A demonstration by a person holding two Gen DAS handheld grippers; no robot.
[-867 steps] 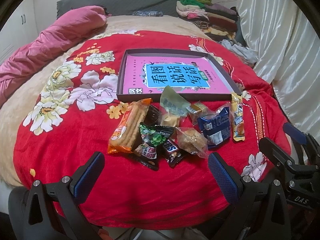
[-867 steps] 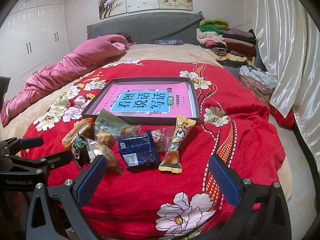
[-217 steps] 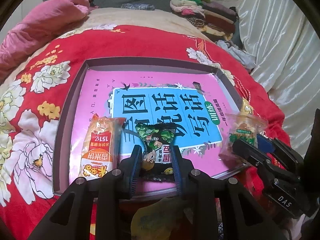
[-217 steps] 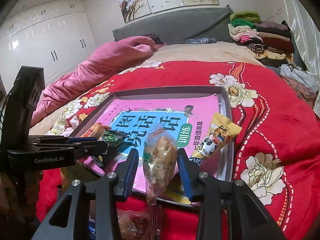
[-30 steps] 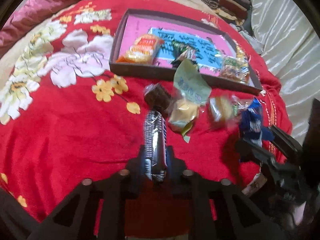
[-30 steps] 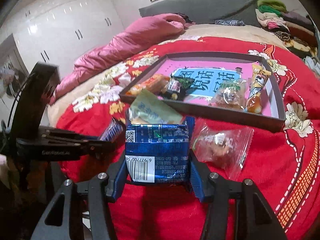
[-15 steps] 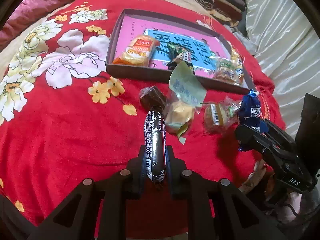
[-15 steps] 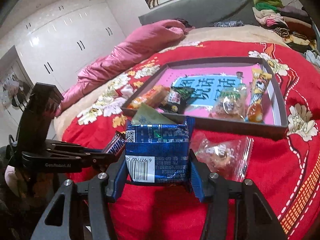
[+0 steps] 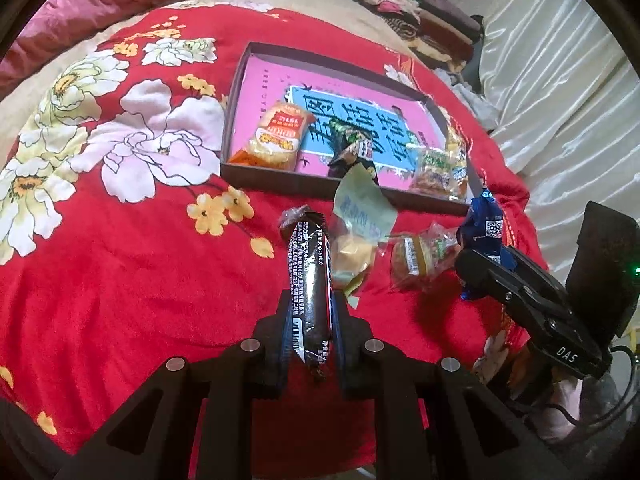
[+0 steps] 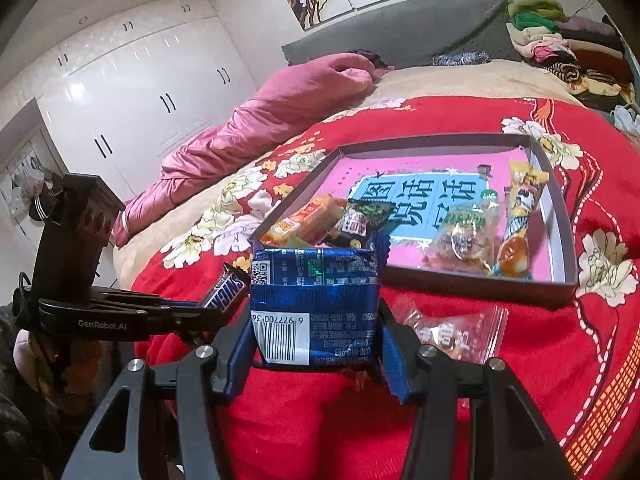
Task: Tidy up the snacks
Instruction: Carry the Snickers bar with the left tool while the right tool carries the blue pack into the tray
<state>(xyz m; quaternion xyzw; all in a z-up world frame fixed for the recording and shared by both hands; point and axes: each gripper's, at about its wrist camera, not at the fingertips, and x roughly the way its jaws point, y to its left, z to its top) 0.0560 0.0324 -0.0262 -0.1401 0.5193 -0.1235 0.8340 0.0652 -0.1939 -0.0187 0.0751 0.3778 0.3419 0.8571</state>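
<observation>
A bed covered with a red floral blanket fills both views. On it lies a shallow dark tray lined with a pink and blue printed sheet.

The left gripper is clamped on a dark chocolate bar, which stands out lengthwise between its jaws, lifted above the blanket in front of the tray. The right gripper is clamped on the sides of a blue snack packet, barcode facing the camera, also held above the blanket short of the tray's near wall.

Inside the tray rest four snacks: an orange cracker pack at the left, a dark green and black packet beside it, a clear bag of biscuits, and a yellow tube-shaped packet along the right wall.

Loose on the blanket between the grippers and the tray lie a pale green wrapped cake, a small clear wrapped pastry, and a small dark wrapped sweet just behind the chocolate bar's tip.

A pink quilt lies bunched along the bed's left side, and folded clothes are stacked by the headboard.
</observation>
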